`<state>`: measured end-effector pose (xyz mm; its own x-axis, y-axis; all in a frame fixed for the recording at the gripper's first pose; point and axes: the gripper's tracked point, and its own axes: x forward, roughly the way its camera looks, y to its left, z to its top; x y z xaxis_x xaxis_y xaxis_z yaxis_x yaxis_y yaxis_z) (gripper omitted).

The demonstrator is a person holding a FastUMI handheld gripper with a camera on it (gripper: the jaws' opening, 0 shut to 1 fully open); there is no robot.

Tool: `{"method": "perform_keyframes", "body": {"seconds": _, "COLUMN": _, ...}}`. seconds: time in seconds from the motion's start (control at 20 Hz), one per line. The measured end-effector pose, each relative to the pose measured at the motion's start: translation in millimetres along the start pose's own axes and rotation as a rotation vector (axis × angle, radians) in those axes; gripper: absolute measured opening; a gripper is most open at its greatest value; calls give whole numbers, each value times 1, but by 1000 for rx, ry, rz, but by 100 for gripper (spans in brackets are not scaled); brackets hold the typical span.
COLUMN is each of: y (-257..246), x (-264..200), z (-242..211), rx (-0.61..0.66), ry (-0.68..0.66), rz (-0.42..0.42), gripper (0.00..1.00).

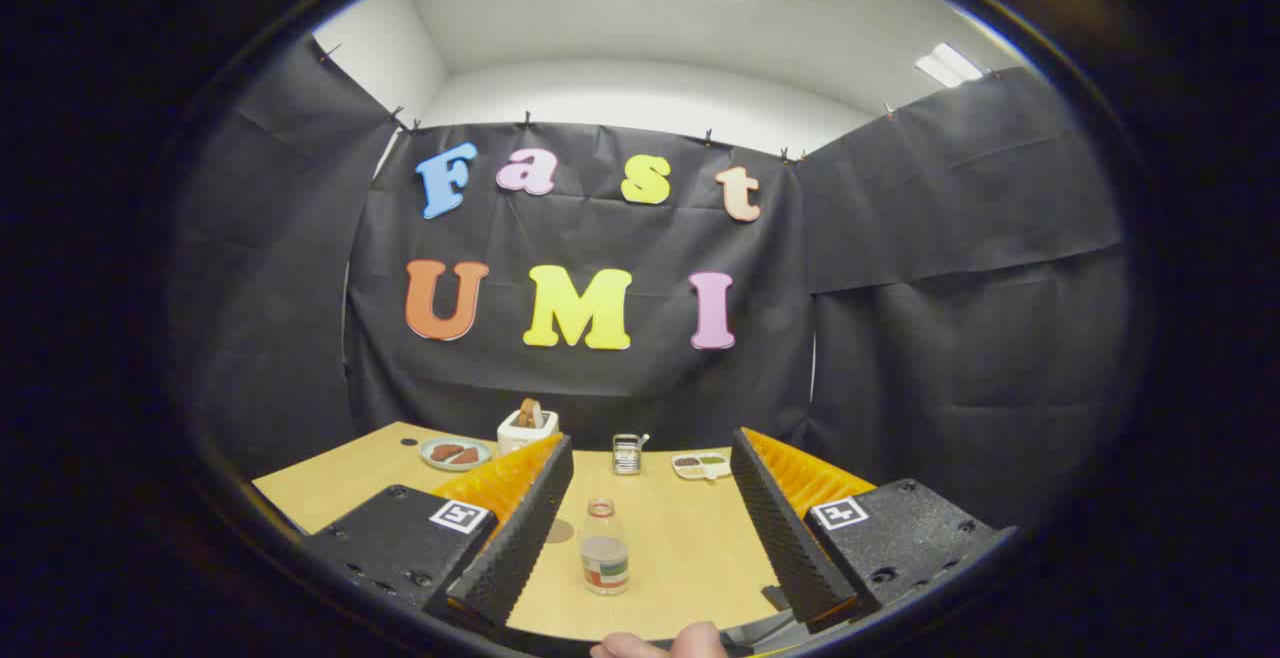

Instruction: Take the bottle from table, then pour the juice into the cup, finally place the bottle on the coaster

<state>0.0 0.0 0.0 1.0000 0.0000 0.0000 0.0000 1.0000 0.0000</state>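
A small clear bottle (604,548) with a banded label and an open neck stands upright on the wooden table (690,538). It stands between my two fingers, nearer the left one, touching neither. My gripper (650,463) is open wide, its fingertips reaching past the bottle toward the back of the table. A round flat disc (560,531), perhaps the coaster, lies on the table just left of the bottle, partly hidden by the left finger. A small metallic cup (627,454) with something sticking out of it stands beyond the bottle near the back edge.
At the back left a plate (455,453) holds brown food, and a white toaster (527,428) with toast stands beside it. A small divided dish (700,465) lies at the back right. Black cloth walls close the booth. A person's fingers (660,645) show below the gripper.
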Motion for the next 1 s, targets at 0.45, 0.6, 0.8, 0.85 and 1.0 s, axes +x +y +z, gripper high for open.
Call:
{"method": "perform_keyframes", "body": {"seconds": 0.45, "y": 2, "x": 5, "z": -2, "rx": 22, "ry": 8, "rz": -3, "gripper": 100}}
{"method": "perform_keyframes", "body": {"seconds": 0.6, "y": 4, "x": 6, "z": -5, "rx": 20, "ry": 13, "rz": -1, "gripper": 100}}
{"method": "perform_keyframes", "body": {"seconds": 0.8, "y": 8, "x": 6, "z": -6, "rx": 14, "ry": 13, "rz": 8, "gripper": 100}}
{"method": "perform_keyframes", "body": {"seconds": 0.85, "y": 9, "x": 6, "z": -7, "rx": 11, "ry": 15, "rz": 11, "gripper": 100}}
{"method": "perform_keyframes", "body": {"seconds": 1.0, "y": 10, "x": 8, "z": -15, "rx": 10, "ry": 36, "rz": 18, "gripper": 100}}
